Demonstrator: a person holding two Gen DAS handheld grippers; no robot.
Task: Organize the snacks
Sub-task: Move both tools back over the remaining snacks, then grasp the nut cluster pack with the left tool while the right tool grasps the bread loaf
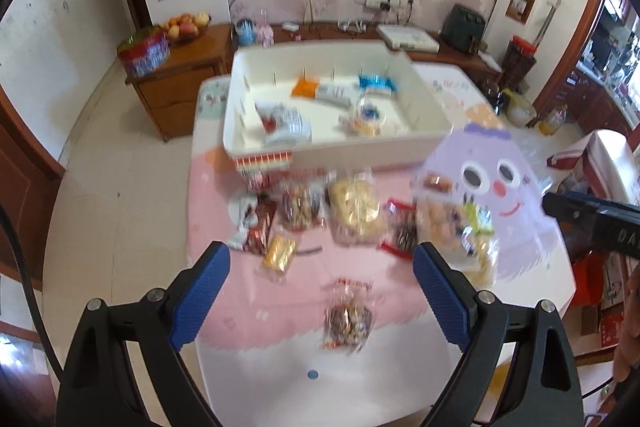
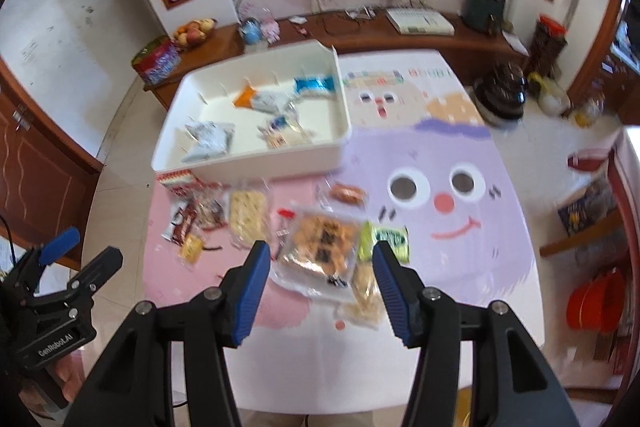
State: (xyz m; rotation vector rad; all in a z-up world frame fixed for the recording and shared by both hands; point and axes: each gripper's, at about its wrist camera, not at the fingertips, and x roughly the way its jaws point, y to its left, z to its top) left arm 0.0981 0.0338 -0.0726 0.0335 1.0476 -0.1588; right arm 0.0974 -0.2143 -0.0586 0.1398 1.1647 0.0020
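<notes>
- While both views smear with motion blur, the table (image 2: 440,367) with its cartoon cloth carries everything; packets lie loose near its front, so a careless sweep could push one off the edge
- white divided bin (image 2: 256,155) sits at the far side of the table, already holding a few packets; its front wall stands right behind the snack row, and a low carry could clip that wall and drop the load short
- snack row (image 1: 352,215) lies between bin and grippers, packets touching and overlapping; closing on one may drag a neighbour along
- cracker pack (image 2: 320,247) lies flat, framed between the right gripper (image 2: 320,267) fingers, which stand apart with nothing pinched; slick film and a flat lie could let the pads skid over it
- small nut packet (image 1: 348,315) lies alone nearest the front, beneath the left gripper (image 1: 320,267), jaws wide and empty; crinkled wrap may give only a corner hold
- grippers hang near each other, so crossing paths risks a knock
</notes>
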